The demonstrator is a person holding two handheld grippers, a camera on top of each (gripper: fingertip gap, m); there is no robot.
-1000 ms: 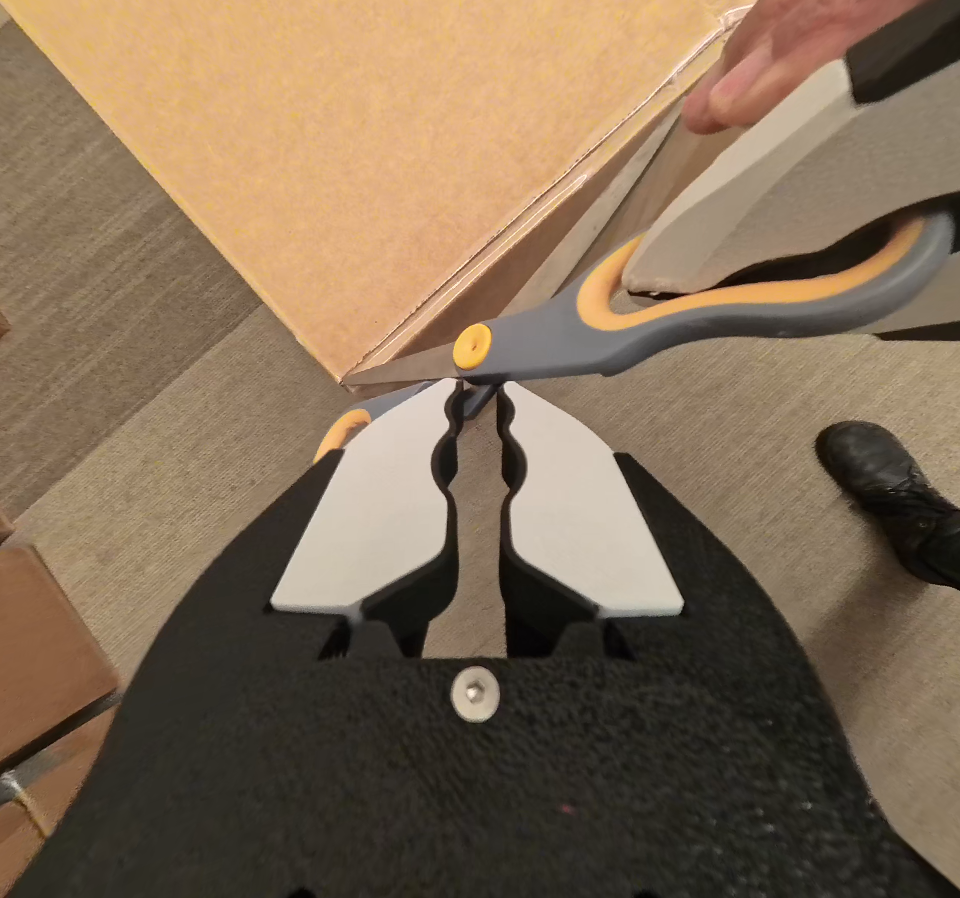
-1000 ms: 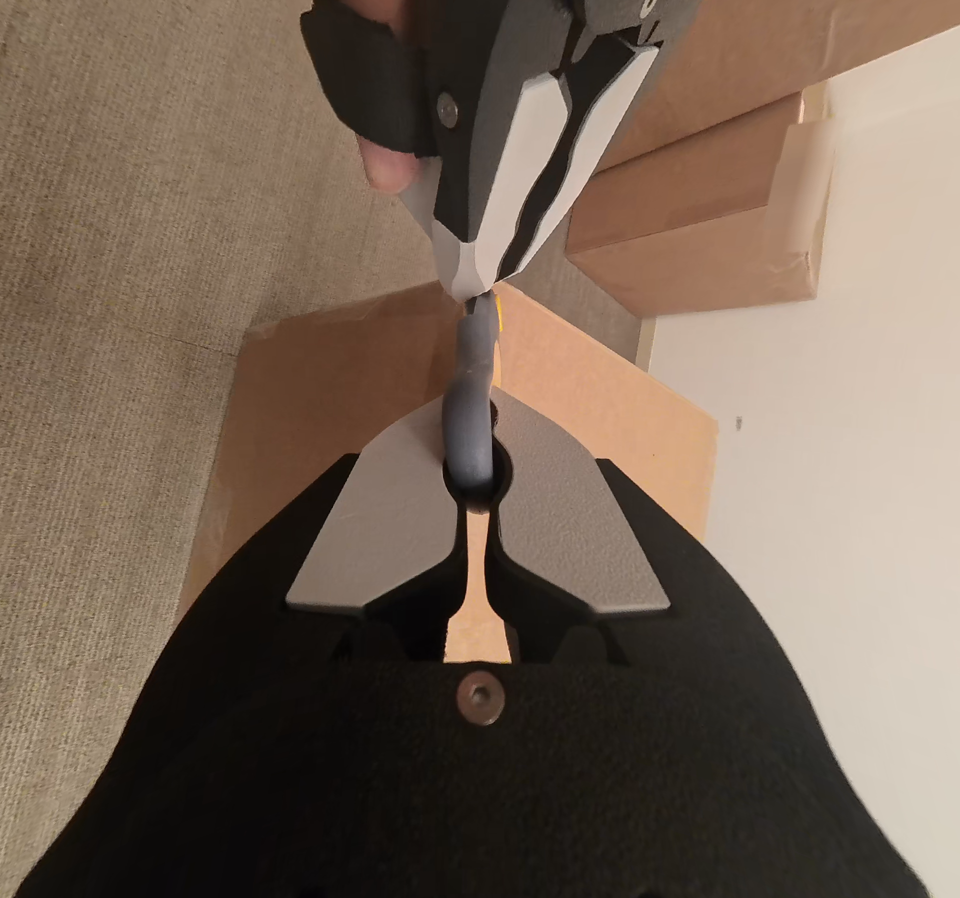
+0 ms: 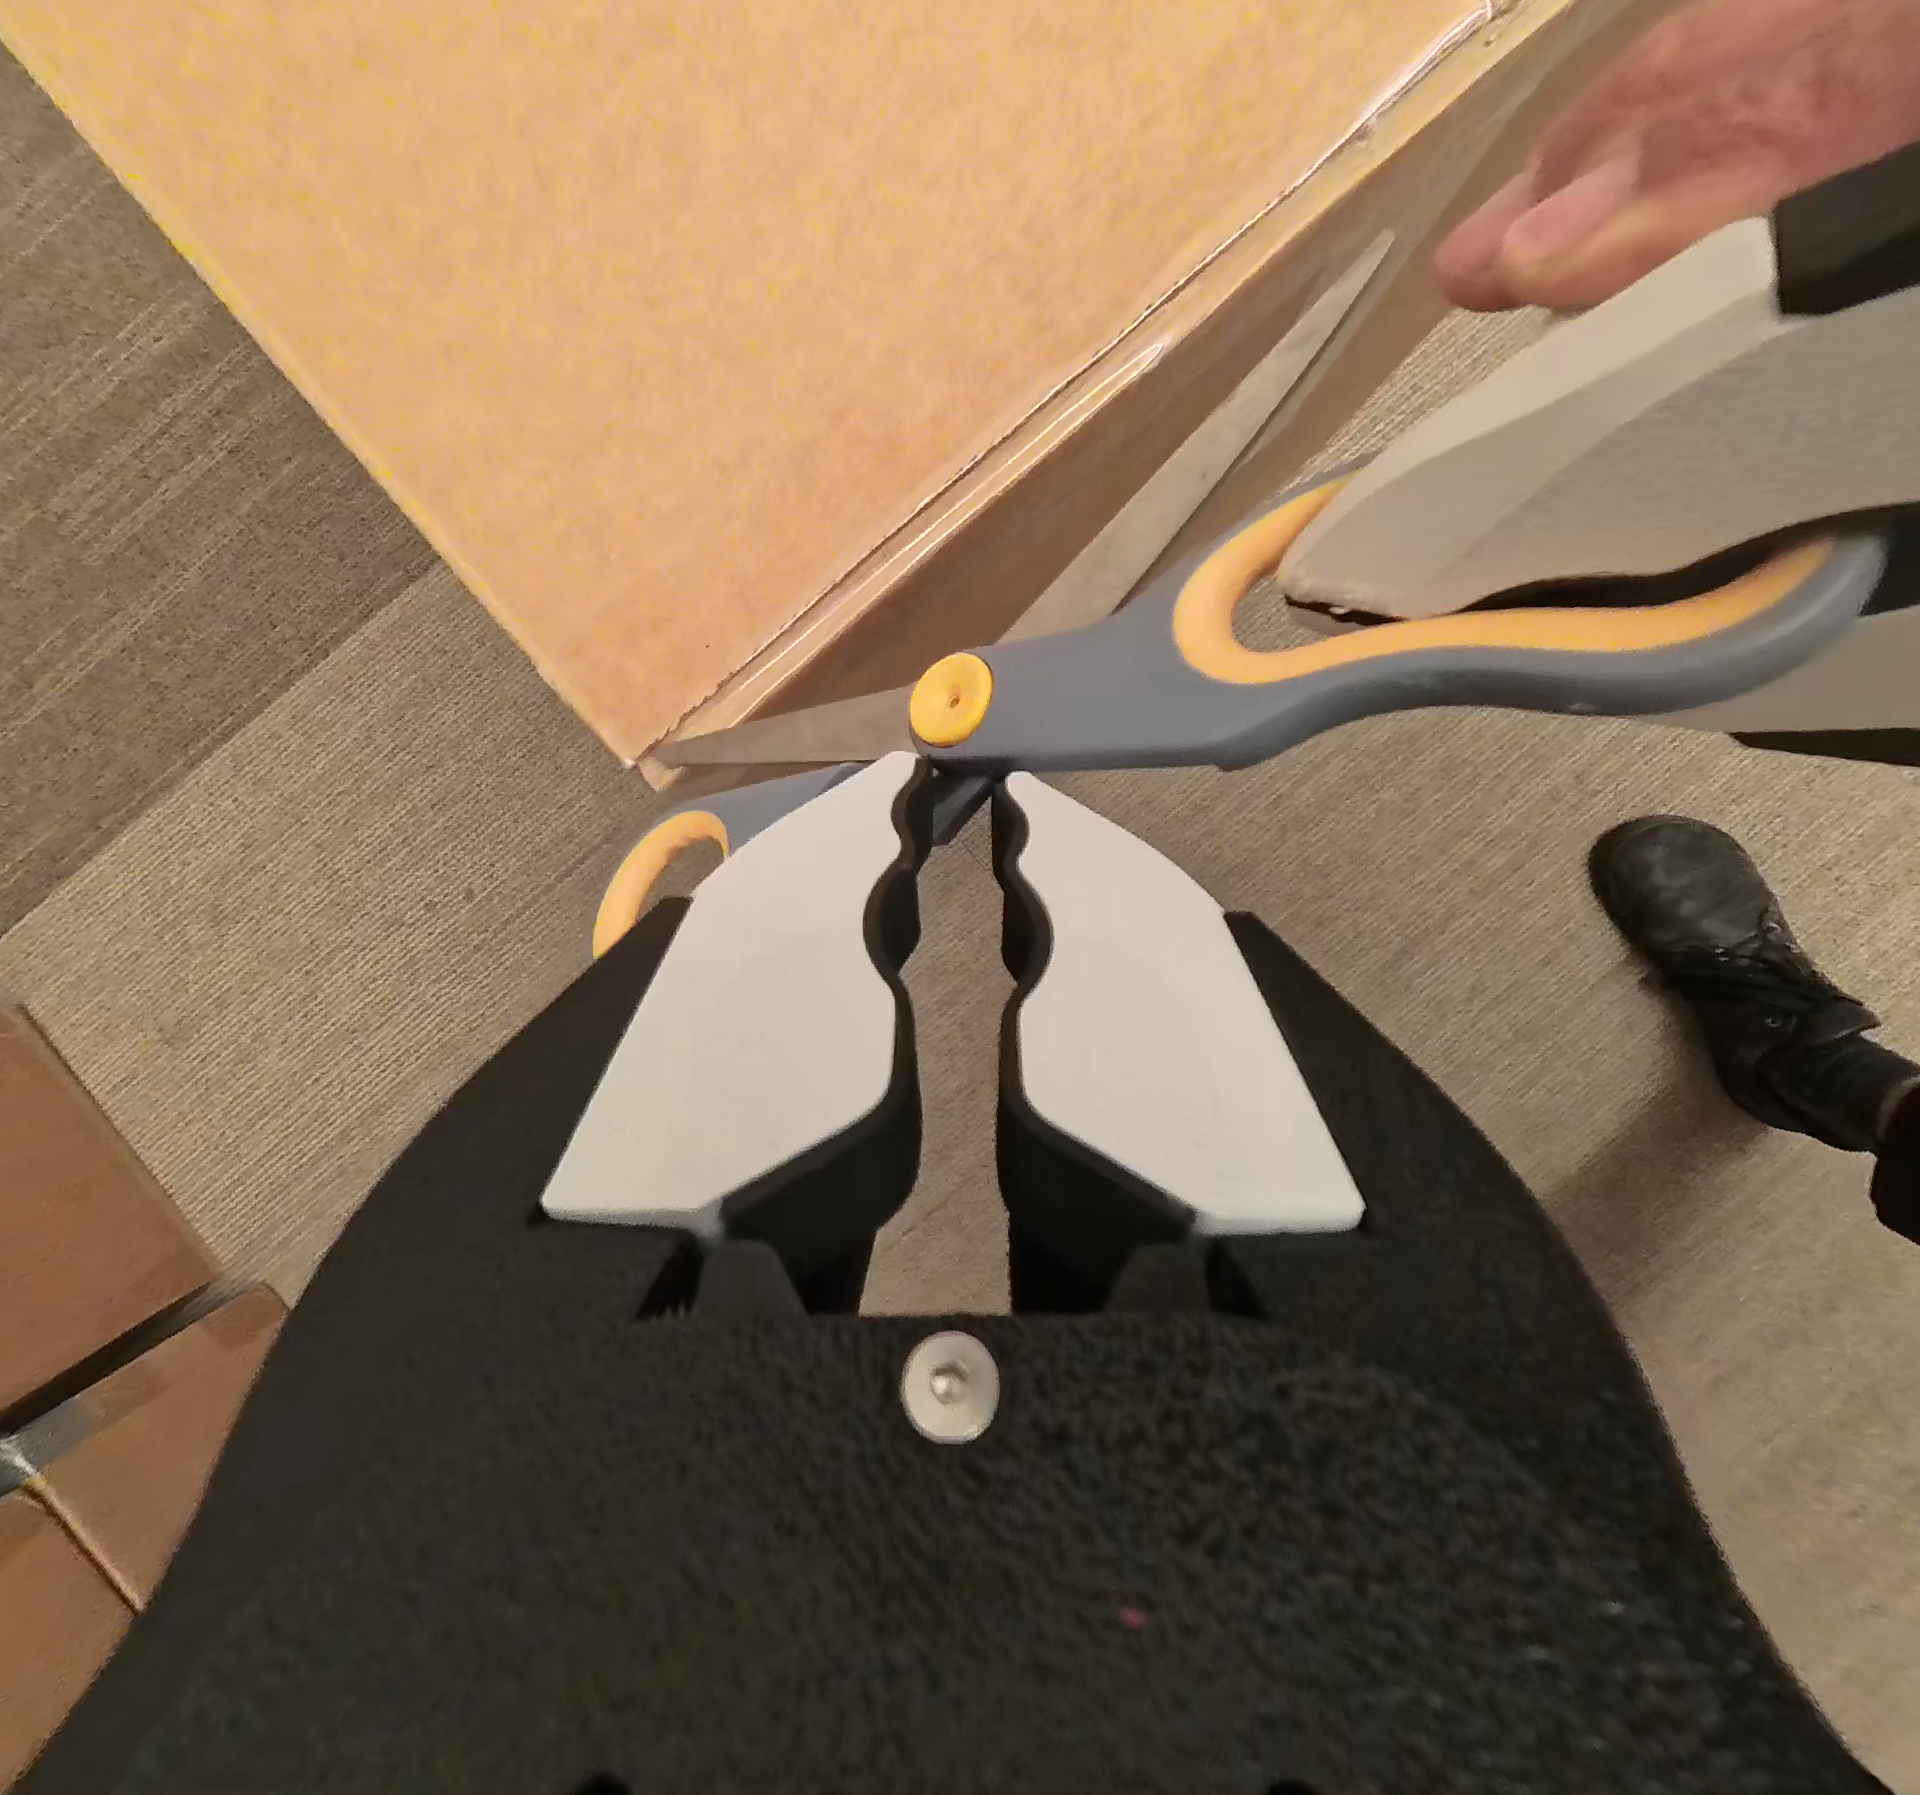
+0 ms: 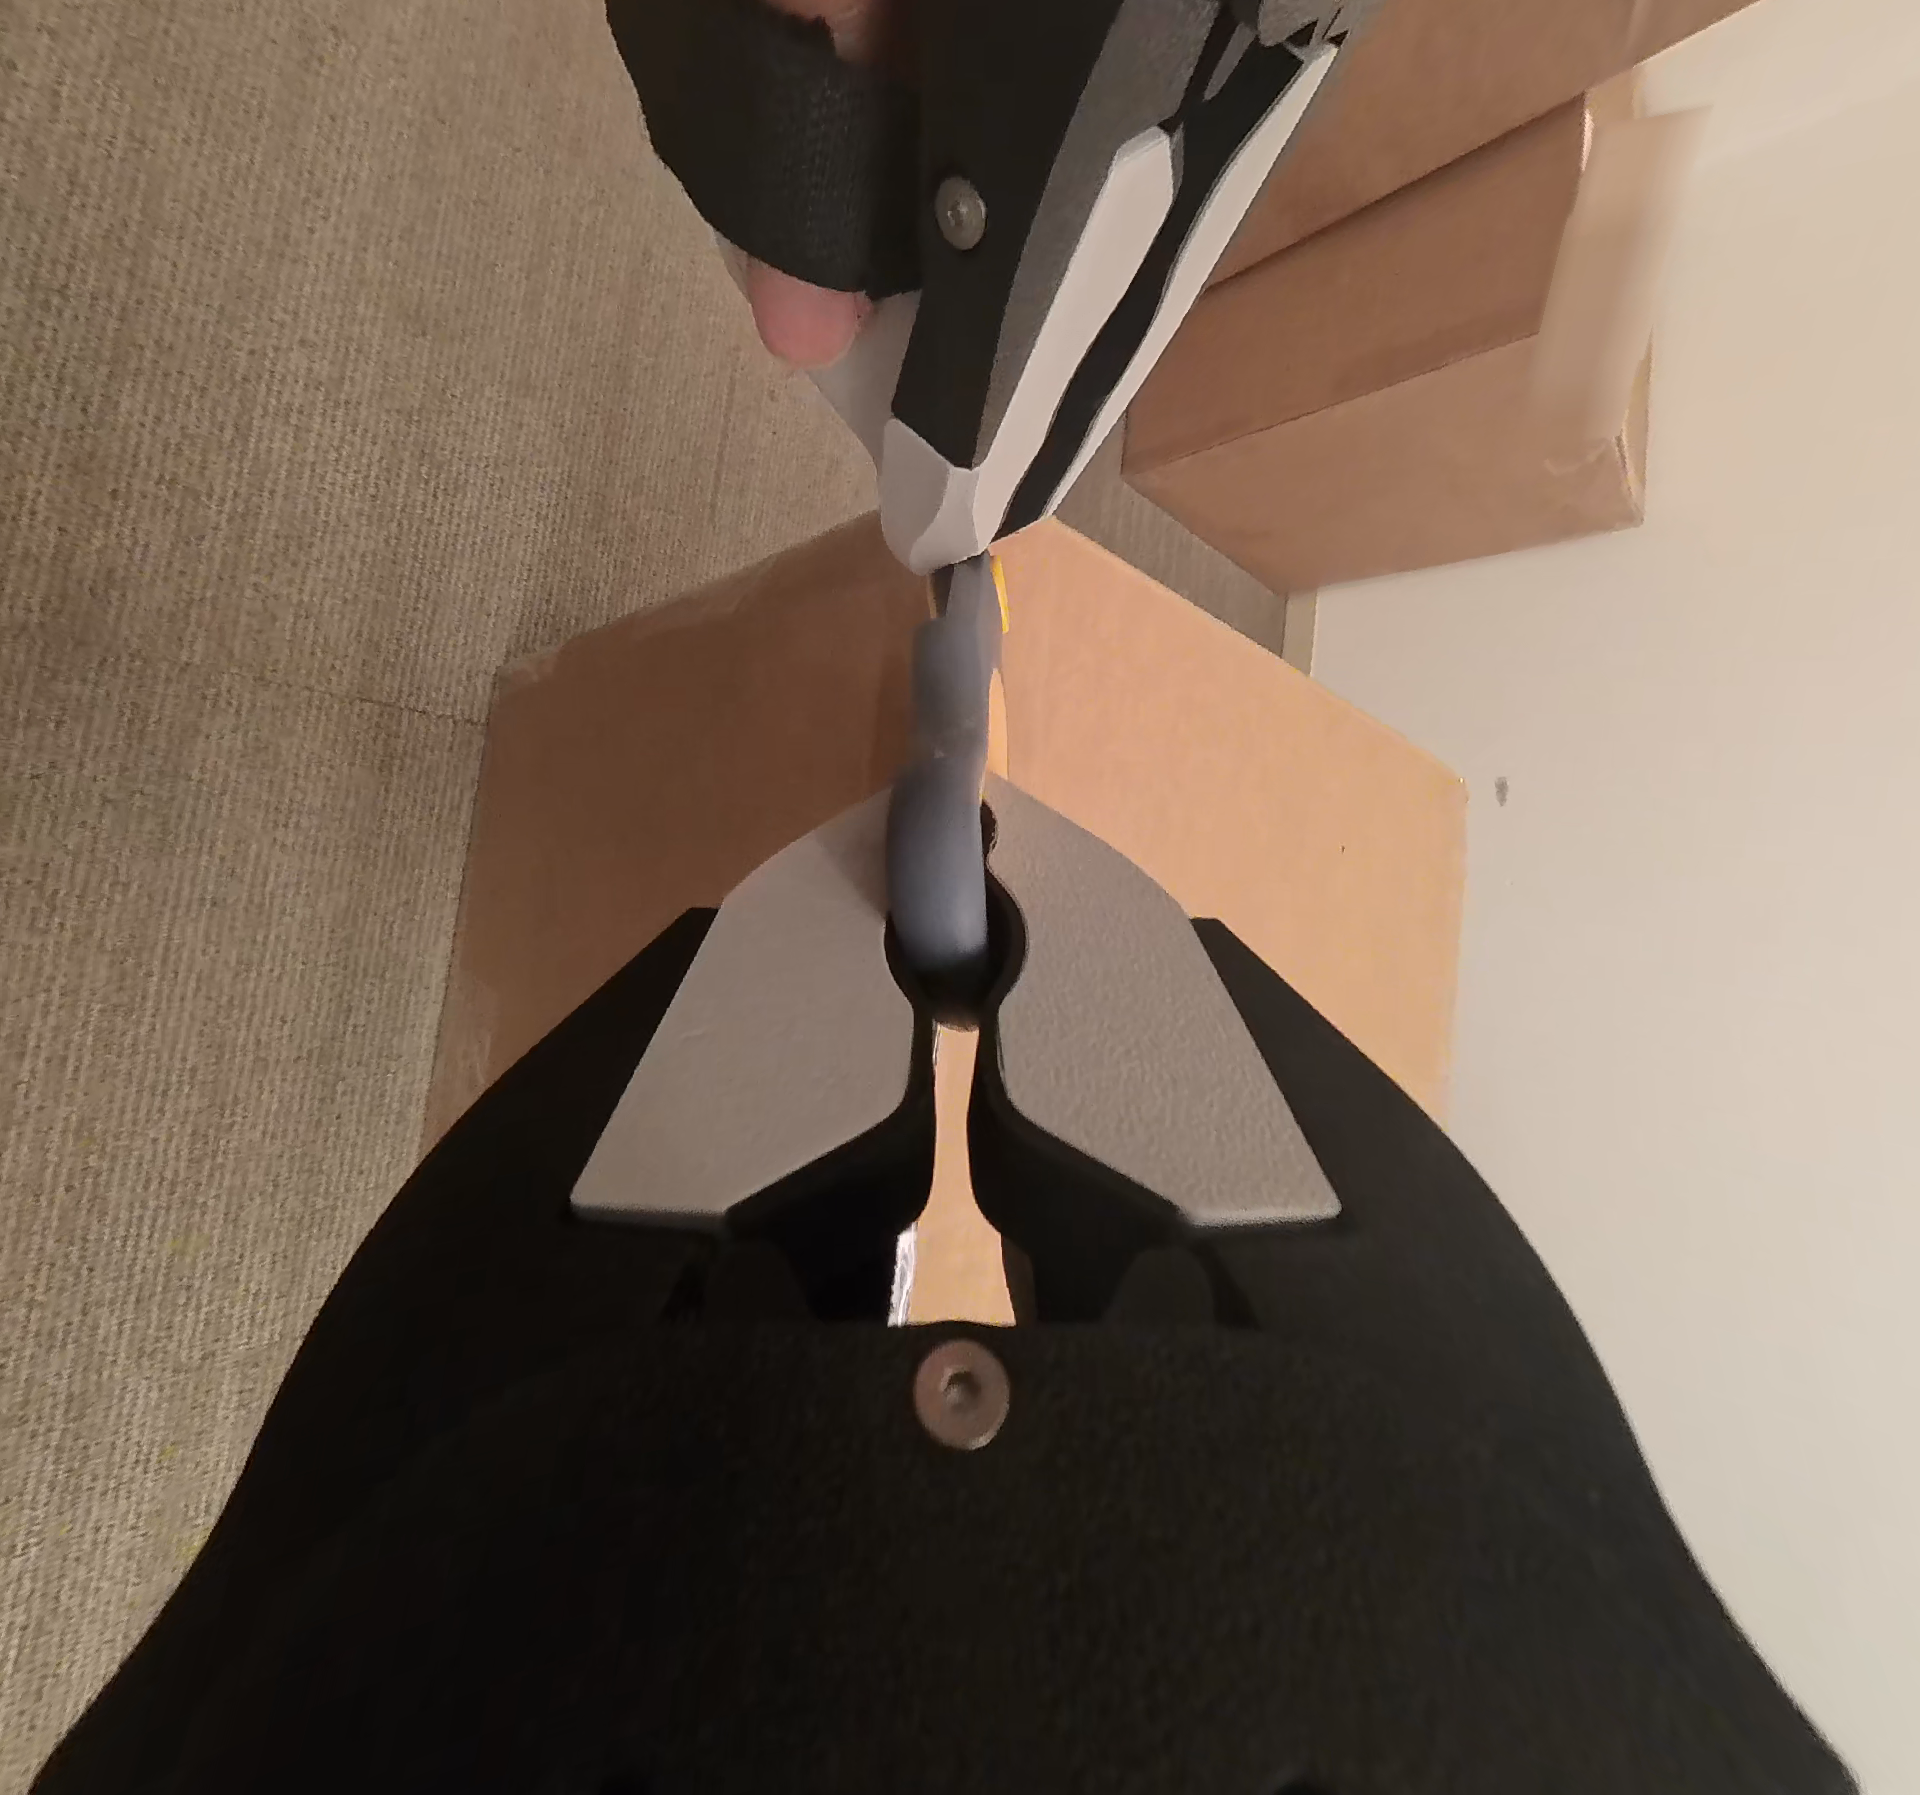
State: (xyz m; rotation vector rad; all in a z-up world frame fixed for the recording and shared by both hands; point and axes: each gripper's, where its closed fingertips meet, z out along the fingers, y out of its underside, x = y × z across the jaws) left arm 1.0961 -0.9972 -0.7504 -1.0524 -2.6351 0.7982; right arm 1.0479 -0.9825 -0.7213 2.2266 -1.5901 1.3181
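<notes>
Grey and yellow scissors [image 3: 1143, 696] are held between both grippers above the carpet. Their blade [image 3: 790, 739] touches the near corner of a large cardboard box [image 3: 623, 270]. My left gripper [image 3: 956, 795] is shut on the scissors' shank just below the yellow pivot. The second handle loop [image 3: 665, 857] sticks out to its left. My right gripper [image 4: 951, 841] is shut on the long grey handle [image 4: 940, 904]; its finger [image 3: 1558, 457] shows at the upper right of the left wrist view. In the right wrist view the left gripper [image 4: 940, 556] comes down from above, held by a hand [image 4: 800, 322].
Beige carpet [image 3: 312, 914] lies below. A black shoe [image 3: 1745, 966] stands at the right. Smaller cardboard boxes [image 3: 83, 1226] sit at the lower left. In the right wrist view, stacked boxes [image 4: 1403, 395] stand against a white wall [image 4: 1714, 1018]. My right fingertips sit around 6 cm from my left ones.
The long handle in my right gripper has swung slightly lower in the left wrist view, and the hand there has shifted. The left gripper and the blade stay at the box corner.
</notes>
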